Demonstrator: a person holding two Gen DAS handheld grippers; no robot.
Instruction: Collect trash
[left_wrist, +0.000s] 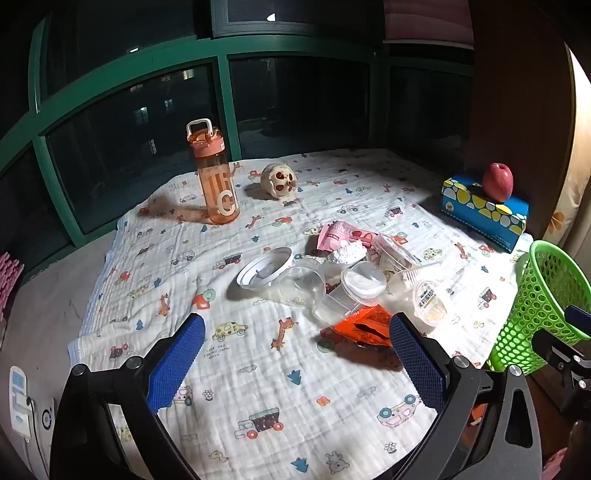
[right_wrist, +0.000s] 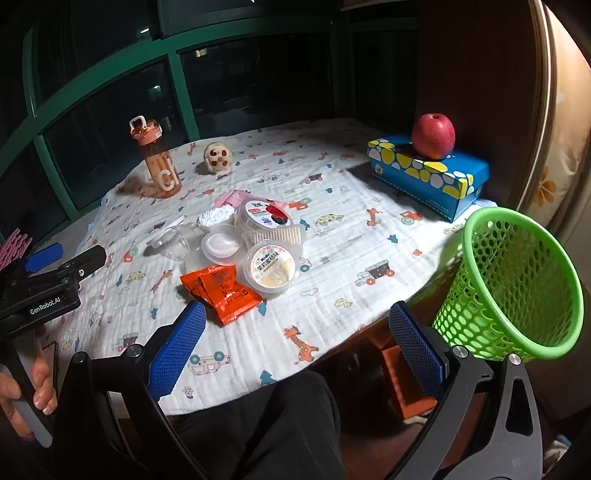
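Two black grippers with blue ribbed pads hang over the near edge of a table spread with a white cartoon-print cloth (left_wrist: 258, 369), both tilted downward with jaws spread wide and nothing between them: the left gripper (left_wrist: 297, 363) over bare cloth, the right gripper (right_wrist: 297, 354) partly past the table's near edge, above a dark trouser leg (right_wrist: 280, 417). A person's hand (right_wrist: 26, 395) grips the left gripper's handle at the left of the right wrist view. The trash lies heaped around the middle of the cloth: a crumpled orange foil wrapper (right_wrist: 221, 291) nearest the near edge, a round clear jelly cup with a printed yellow-white lid (right_wrist: 272, 271) touching it, a clear cup with a red fruit label (right_wrist: 264, 221) behind, a small lidded clear tub holding something white (right_wrist: 221, 246), a tipped clear plastic cup (left_wrist: 299, 284), a white ring-shaped lid (left_wrist: 264, 271), a wad of white tissue (left_wrist: 347, 254) and a pink snack packet (left_wrist: 338, 234). A green perforated plastic basket (right_wrist: 517, 288) hangs tilted off the table's near right corner, its mouth turned toward the cameras. Toward the far left corner stands an upright orange translucent water bottle with a white handle (left_wrist: 216, 184), and just beside it lies a beige skull-shaped toy (left_wrist: 279, 181). Along the right edge sits a blue tissue box with yellow and white spots (right_wrist: 428, 173), carrying a red apple (right_wrist: 433, 136).
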